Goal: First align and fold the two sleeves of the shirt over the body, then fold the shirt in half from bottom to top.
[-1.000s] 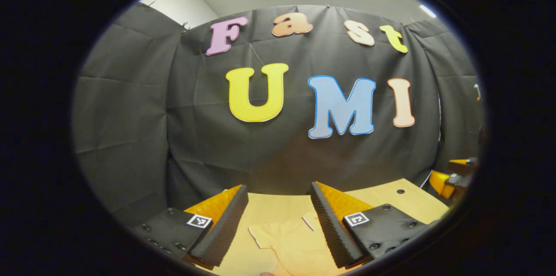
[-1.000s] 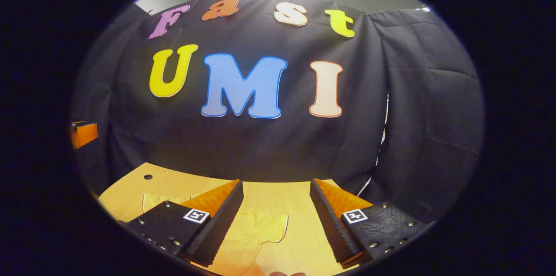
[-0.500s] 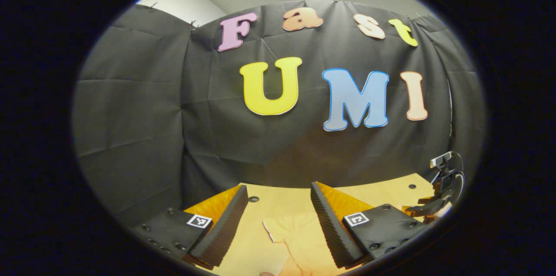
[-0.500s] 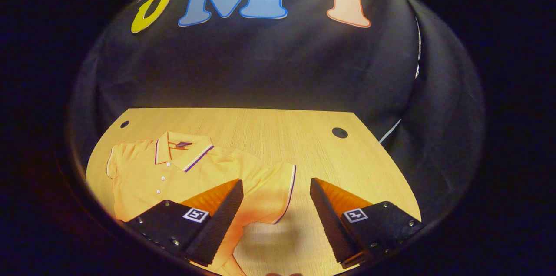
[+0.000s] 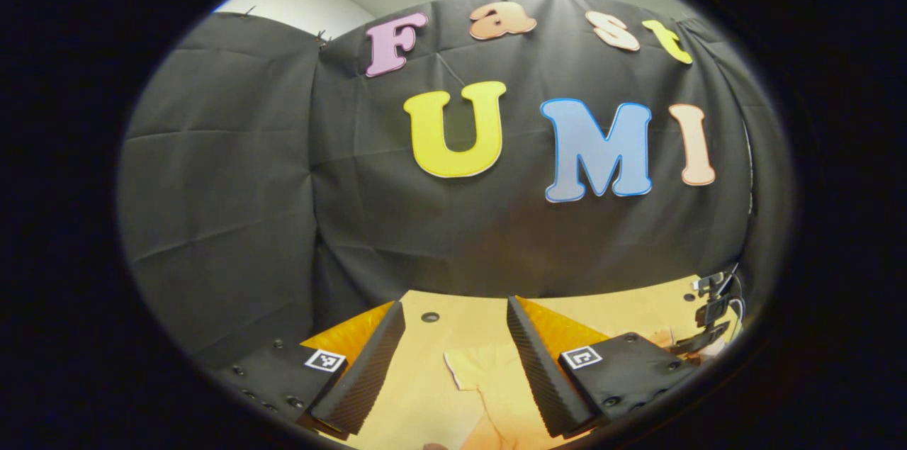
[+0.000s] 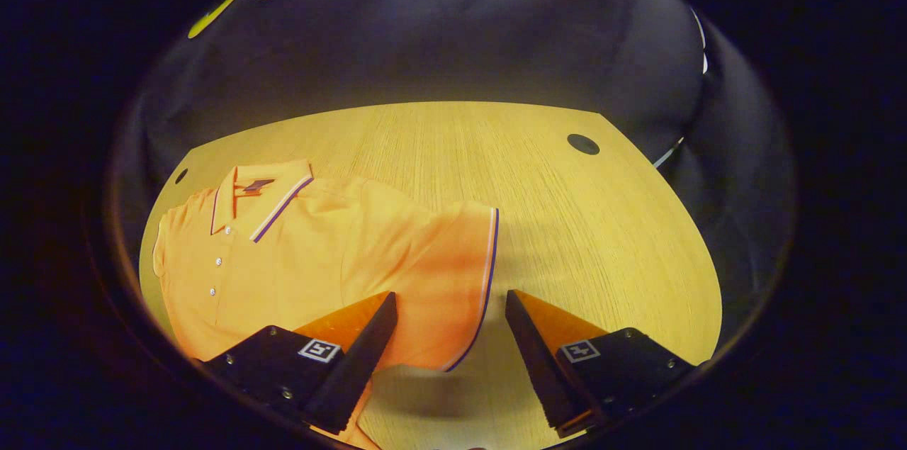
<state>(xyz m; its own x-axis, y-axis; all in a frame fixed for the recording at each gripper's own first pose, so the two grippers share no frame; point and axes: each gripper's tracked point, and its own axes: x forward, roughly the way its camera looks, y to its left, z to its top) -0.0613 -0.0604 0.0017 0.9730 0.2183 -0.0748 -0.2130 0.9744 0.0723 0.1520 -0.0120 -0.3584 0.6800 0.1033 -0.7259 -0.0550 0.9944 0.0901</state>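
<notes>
Right gripper view: the right claw (image 6: 448, 308) stood wide apart and held nothing, poised above the hem of the near sleeve (image 6: 453, 273) of the yellow shirt (image 6: 297, 259). The shirt lay flat on the wooden bench (image 6: 567, 237), collar (image 6: 262, 198) toward the far left, front buttons facing up, sleeve spread out to the side and not yet folded over the body. One finger (image 6: 354, 358) hung above the sleeve cloth; the other finger (image 6: 538, 344) hung above bare wood just beside the striped cuff edge.

Left gripper view: the left claw (image 5: 453, 344) was likewise wide and empty, aimed largely at the booth wall, with the other sleeve (image 5: 489, 379) low between its 2 fingers. The other gripper (image 5: 708, 322) showed at the far right edge.

Risks, judged from this pose:
1. A closing on the cuff alone could have pinched only 1 layer, so the sleeve would trail or twist as it was carried over.
2. A descent too far inboard could have gathered body cloth with the sleeve and dragged the whole shirt across the smooth bench.
3. The left claw's high aim left its sleeve barely in sight; a grasp from there could have missed, leaving the 2 sleeves misaligned.
</notes>
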